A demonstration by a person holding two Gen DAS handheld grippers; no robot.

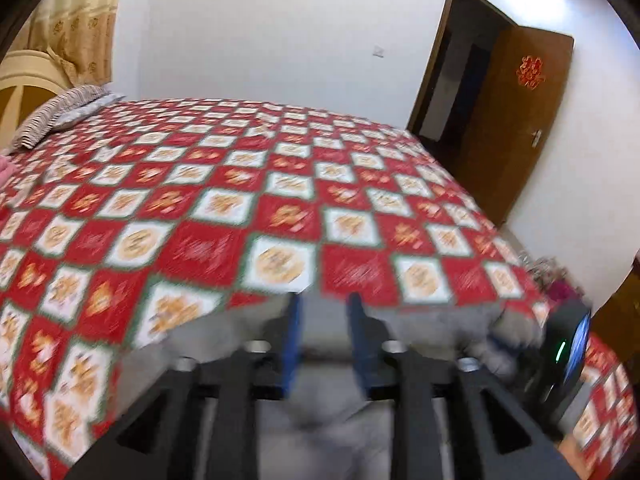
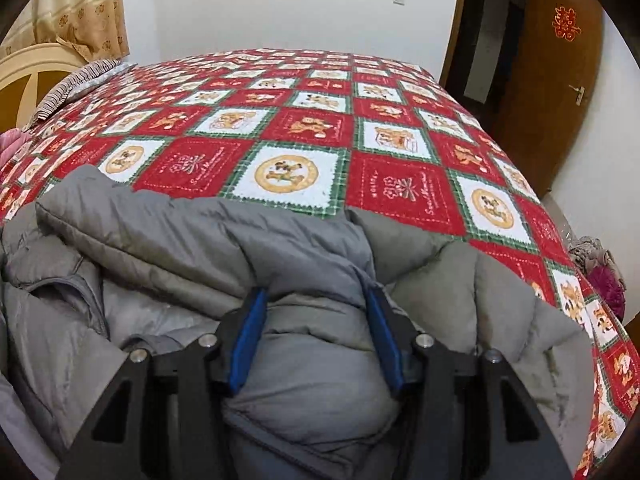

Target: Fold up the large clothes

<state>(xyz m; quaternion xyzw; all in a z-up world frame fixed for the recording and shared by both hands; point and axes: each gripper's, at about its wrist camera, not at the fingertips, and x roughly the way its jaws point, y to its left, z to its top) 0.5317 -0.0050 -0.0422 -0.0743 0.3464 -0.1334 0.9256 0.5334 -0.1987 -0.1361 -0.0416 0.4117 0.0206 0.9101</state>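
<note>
Two grippers work over a grey padded jacket (image 2: 280, 248) lying bunched at the near edge of the bed (image 2: 304, 128). Nearest, the right gripper (image 2: 316, 340) has its blue fingers (image 2: 248, 340) set partly apart, a puffy fold of the jacket bulging between them. The left gripper (image 1: 324, 340) is blurred, its fingers parted with nothing clearly pinched. Beyond stretches the red checked bedspread, then a striped pillow (image 1: 52, 116), a curtain (image 2: 80, 12) and a brown door (image 1: 516, 120).

Left gripper (image 1: 323, 304): black arms; blue pads; silver bolts; right gripper (image 2: 316, 300) alike.
</note>
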